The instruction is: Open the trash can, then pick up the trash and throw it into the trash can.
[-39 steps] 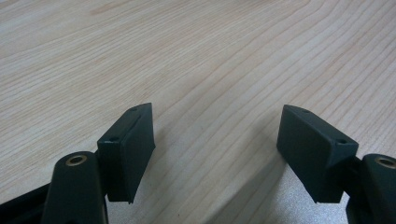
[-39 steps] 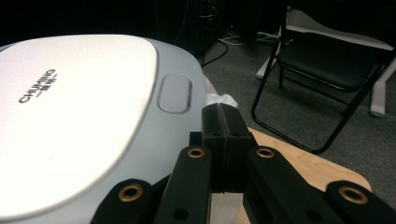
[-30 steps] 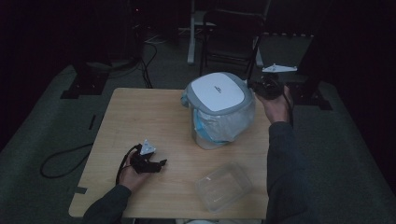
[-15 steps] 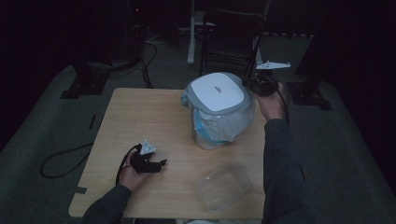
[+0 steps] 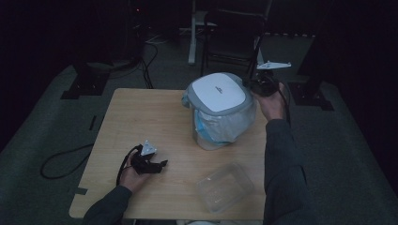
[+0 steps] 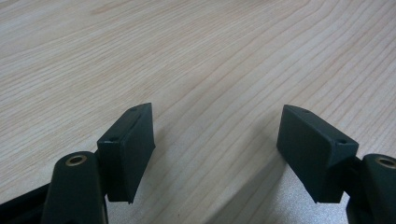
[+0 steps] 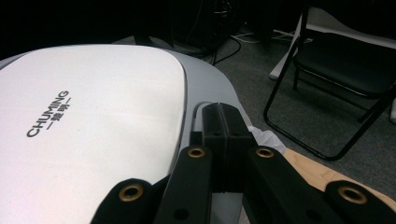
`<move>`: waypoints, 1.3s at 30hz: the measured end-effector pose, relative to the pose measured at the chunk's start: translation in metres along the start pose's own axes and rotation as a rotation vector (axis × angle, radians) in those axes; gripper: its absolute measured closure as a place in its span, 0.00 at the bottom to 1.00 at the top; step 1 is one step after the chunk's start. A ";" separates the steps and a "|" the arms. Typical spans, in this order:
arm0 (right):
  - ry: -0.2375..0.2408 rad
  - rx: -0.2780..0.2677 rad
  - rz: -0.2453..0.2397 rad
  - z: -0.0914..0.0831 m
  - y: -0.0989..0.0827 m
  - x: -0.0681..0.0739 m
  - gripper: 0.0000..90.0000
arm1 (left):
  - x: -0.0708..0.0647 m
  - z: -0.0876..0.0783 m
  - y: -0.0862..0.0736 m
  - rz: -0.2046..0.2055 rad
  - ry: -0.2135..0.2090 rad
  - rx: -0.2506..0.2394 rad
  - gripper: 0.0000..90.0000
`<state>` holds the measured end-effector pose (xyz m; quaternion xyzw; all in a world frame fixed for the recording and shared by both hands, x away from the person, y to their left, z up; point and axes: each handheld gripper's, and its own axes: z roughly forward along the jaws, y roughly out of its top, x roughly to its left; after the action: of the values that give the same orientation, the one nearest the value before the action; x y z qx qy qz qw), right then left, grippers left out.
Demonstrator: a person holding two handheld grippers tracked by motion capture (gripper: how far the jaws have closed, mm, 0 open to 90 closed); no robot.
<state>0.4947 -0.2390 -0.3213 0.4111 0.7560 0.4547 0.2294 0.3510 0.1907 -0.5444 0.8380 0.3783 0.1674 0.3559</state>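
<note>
- Reading the right gripper view first, the lid of the bin (image 7: 93, 126) carries the printed word "CHUMING" with small characters under it; in the high view that print is too small to read.
- The right hand-held gripper (image 7: 223, 140) has its two black jaws pressed flat together with nothing between them, their tips at the grey rim of the bin's lid.
- The high view places the bin (image 5: 220, 110) on the far right part of the worktop (image 5: 136, 117), with the right hand-held gripper (image 5: 259, 86) at its far right edge.
- The bin stands upright, its long axis vertical and its lid facing up; the lid is a smooth white rounded panel in a grey frame, and a thin crinkled liner bag wraps the body.
- The left hand-held gripper (image 5: 157, 165) lies well apart from the bin, toward the near left; its jaws stand wide over bare pale wood grain.
- A clear plastic tray (image 5: 224, 186) lies just in front of the bin.
</note>
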 end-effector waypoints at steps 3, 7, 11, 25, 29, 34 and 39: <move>0.005 -0.002 0.008 0.000 -0.001 -0.001 1.00 | 0.000 0.000 0.000 0.000 0.000 0.000 0.32; 0.009 -0.003 0.009 0.000 0.000 -0.001 1.00 | 0.000 0.000 0.000 0.002 -0.001 0.002 0.31; -0.008 -0.009 -0.006 -0.003 0.000 0.002 0.94 | 0.000 0.000 0.000 0.002 -0.001 0.002 0.31; -0.043 -0.071 0.040 -0.026 -0.020 -0.012 0.76 | 0.000 0.000 0.000 0.005 -0.003 0.003 0.31; -0.050 -0.079 0.049 -0.032 -0.028 -0.016 0.74 | 0.000 0.000 0.000 0.005 -0.003 0.003 0.31; -0.078 -0.077 0.046 -0.040 -0.039 -0.022 0.72 | 0.000 0.000 0.000 0.005 -0.003 0.003 0.31; -0.118 -0.069 0.039 -0.049 -0.052 -0.028 0.68 | 0.000 0.000 0.000 0.003 -0.004 0.003 0.31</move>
<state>0.4534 -0.2992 -0.3443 0.4436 0.7170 0.4598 0.2788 0.3514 0.1904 -0.5443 0.8394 0.3765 0.1657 0.3551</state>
